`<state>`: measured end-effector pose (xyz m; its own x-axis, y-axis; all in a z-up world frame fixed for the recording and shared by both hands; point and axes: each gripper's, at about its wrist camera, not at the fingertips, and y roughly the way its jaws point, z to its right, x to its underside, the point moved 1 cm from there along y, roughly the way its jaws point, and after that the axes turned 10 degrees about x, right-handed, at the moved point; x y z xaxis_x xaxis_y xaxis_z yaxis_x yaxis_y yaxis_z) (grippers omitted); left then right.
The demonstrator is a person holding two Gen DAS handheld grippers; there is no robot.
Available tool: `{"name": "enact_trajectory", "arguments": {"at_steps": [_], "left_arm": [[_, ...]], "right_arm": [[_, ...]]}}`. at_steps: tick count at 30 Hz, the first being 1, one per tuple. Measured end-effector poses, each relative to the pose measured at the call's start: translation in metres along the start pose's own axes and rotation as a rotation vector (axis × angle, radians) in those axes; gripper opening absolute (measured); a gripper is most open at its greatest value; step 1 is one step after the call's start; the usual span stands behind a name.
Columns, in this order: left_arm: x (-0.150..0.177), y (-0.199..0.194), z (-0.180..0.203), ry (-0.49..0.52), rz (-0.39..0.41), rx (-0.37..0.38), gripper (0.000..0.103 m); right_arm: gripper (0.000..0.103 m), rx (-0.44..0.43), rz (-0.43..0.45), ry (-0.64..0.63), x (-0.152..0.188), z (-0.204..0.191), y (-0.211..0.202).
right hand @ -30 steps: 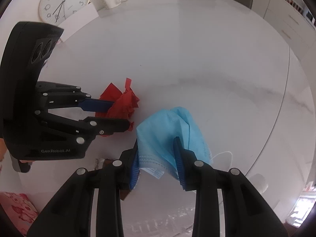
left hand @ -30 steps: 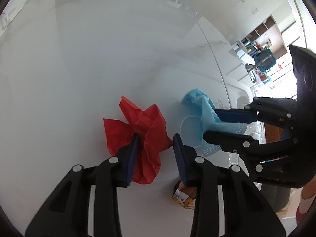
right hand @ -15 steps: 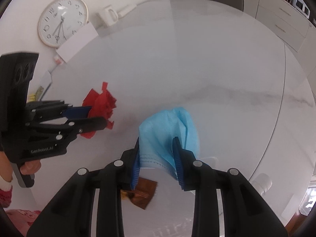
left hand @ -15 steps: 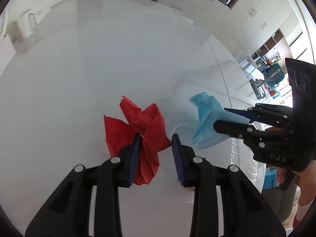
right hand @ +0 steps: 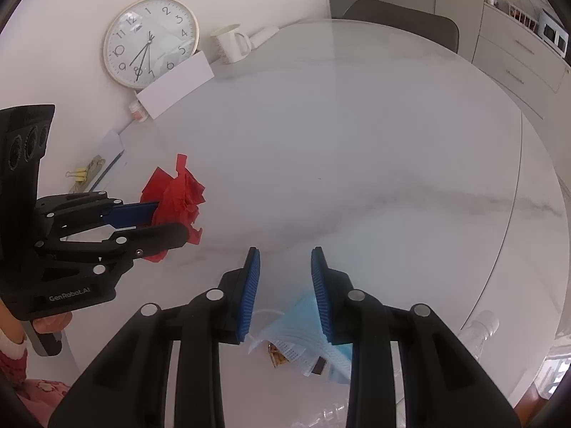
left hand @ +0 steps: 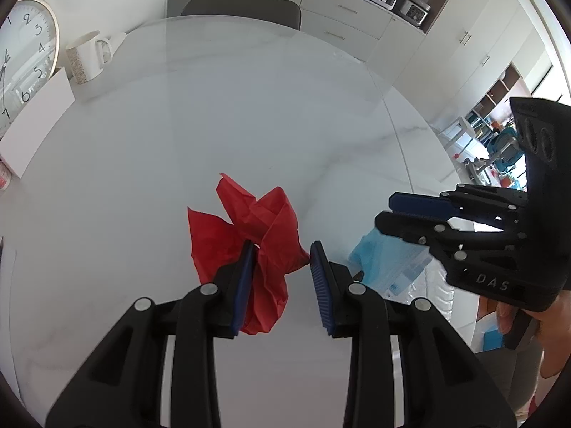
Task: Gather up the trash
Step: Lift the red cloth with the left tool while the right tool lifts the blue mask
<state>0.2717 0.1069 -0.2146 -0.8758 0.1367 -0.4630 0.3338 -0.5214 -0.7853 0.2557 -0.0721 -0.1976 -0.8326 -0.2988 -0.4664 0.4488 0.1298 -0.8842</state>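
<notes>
A crumpled red paper (left hand: 257, 235) is held between the pads of my left gripper (left hand: 282, 267), lifted above the white round table (left hand: 249, 114); it also shows in the right wrist view (right hand: 178, 196). My right gripper (right hand: 285, 278) is open and empty. The blue face mask (right hand: 303, 342) lies below and behind its fingers, with a small brown wrapper (right hand: 276, 353) under it. In the left wrist view the mask (left hand: 389, 264) sits below the right gripper (left hand: 396, 214).
A wall clock (right hand: 150, 41), a white mug (right hand: 230, 42) and a white card (right hand: 175, 83) stand at the table's far left edge. Binder clips and paper (right hand: 96, 171) lie at the left. A dark chair (left hand: 242, 9) is behind the table.
My right gripper opened and let go of the blue mask, which dropped below it. Both grippers rose and tilted up; the left still holds the red paper.
</notes>
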Motion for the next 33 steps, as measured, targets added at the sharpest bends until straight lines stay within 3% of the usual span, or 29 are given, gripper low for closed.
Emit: {"name": "enact_trajectory", "arguments": {"at_steps": [4, 5, 6, 11, 14, 22, 26, 28, 33], "left_arm": [[0.002, 0.000, -0.009, 0.004, -0.011, 0.009, 0.032], [0.004, -0.001, -0.011, 0.005, -0.015, 0.015, 0.032], [0.007, -0.004, -0.014, 0.005, -0.017, 0.018, 0.032], [0.009, 0.000, -0.019, 0.003, -0.026, 0.038, 0.032], [0.011, 0.003, -0.022, -0.003, -0.029, 0.053, 0.032], [0.011, 0.006, -0.031, -0.011, -0.033, 0.084, 0.032], [0.011, 0.008, -0.035, -0.015, -0.036, 0.113, 0.032], [0.010, 0.011, -0.037, -0.014, -0.041, 0.127, 0.032], [0.008, 0.015, -0.045, -0.003, -0.055, 0.149, 0.032]], "right_arm": [[0.027, 0.031, -0.016, -0.004, 0.001, -0.001, -0.001], [0.033, 0.041, -0.028, 0.002, 0.003, 0.000, -0.001], [0.049, 0.054, -0.040, 0.005, 0.003, 0.001, -0.002], [0.099, 0.206, -0.064, -0.004, 0.007, 0.001, -0.006], [0.101, 0.286, -0.104, 0.025, 0.003, 0.004, 0.007], [0.101, 0.338, -0.158, 0.286, -0.002, 0.052, 0.016], [0.101, 0.219, -0.211, 0.465, 0.003, 0.079, 0.018], [0.101, 0.148, -0.280, 0.522, 0.003, 0.087, 0.030], [0.101, 0.068, -0.458, 0.468, -0.007, 0.080, 0.062]]}}
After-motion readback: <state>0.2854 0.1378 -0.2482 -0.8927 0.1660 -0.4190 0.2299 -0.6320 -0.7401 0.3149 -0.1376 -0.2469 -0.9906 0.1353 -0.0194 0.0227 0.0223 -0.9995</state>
